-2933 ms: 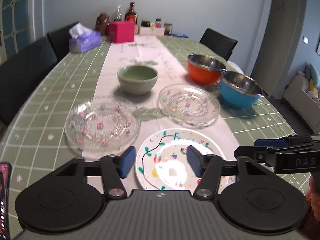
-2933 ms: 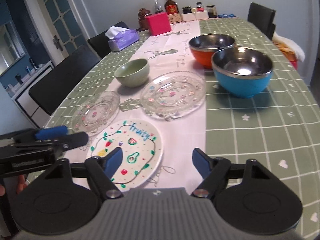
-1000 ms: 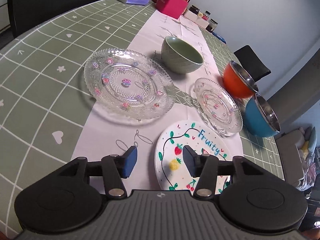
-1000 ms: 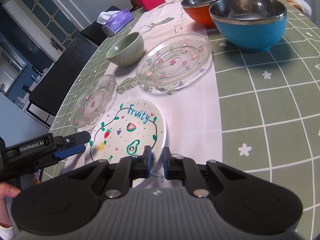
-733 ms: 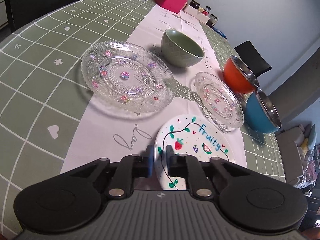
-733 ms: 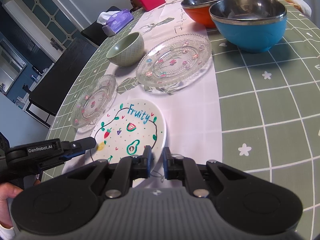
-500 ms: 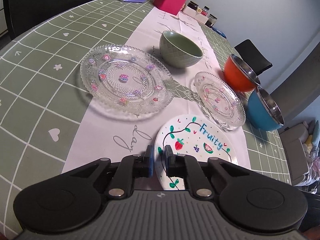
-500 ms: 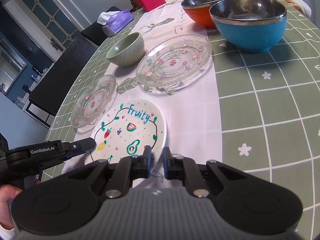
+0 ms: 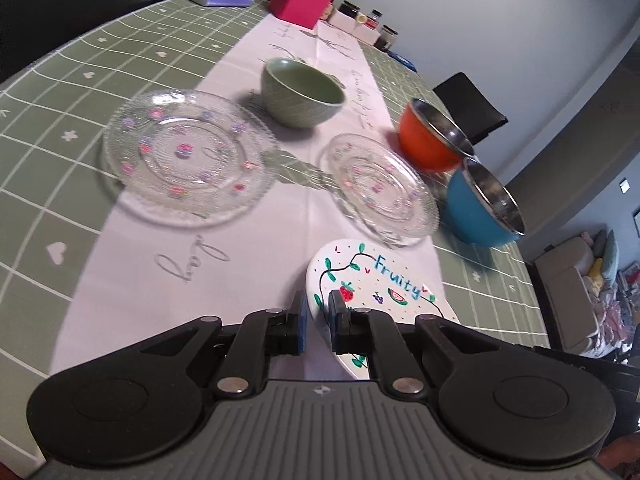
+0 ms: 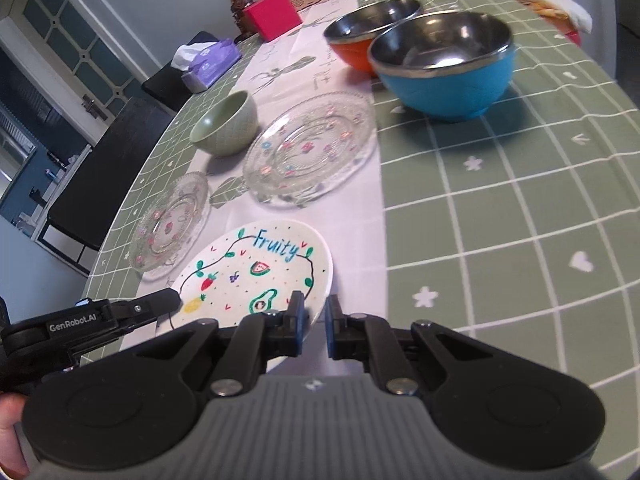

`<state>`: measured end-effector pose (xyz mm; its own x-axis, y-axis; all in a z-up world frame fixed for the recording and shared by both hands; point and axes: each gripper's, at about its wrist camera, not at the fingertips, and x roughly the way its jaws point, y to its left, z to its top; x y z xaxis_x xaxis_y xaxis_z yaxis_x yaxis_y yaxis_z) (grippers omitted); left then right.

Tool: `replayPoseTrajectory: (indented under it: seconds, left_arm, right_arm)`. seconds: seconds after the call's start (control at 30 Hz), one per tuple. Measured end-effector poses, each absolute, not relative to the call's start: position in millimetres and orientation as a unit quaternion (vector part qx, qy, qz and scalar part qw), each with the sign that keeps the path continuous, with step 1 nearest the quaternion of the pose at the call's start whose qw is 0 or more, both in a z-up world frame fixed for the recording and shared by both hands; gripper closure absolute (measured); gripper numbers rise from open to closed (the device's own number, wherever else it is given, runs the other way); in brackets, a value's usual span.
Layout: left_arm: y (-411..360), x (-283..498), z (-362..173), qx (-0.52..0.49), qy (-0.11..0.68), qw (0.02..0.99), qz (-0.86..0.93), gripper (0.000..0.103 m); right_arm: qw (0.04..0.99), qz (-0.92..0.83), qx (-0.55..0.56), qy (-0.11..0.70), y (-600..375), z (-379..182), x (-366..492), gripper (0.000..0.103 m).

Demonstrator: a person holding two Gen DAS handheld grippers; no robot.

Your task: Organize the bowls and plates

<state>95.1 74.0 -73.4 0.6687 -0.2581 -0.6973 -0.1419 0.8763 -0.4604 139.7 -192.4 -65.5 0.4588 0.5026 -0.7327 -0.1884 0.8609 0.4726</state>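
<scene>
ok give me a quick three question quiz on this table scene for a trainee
1. How many glass plates are on the table?
2. True or false: the blue bowl stands right beside the orange bowl.
3. The left gripper and the right gripper are both shut on: A) a glass plate, B) the Fruity plate, C) the blue bowl.

Key:
1. Two.
2. True.
3. B. The left jaws have just been closing, with the plate's rim between them.
</scene>
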Motion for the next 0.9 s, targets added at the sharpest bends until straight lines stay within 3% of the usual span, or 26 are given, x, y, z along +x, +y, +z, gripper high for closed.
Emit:
replayPoseTrajectory:
  seconds: [0.9]
  left_arm:
    - [-24.3, 111.1, -91.9, -0.251, 0.437, 0.853, -0.133, 0.091]
  right_arm:
    - [0.865, 0.063, 0.214, 0.45, -299.2, -62.6, 123.5, 0.097]
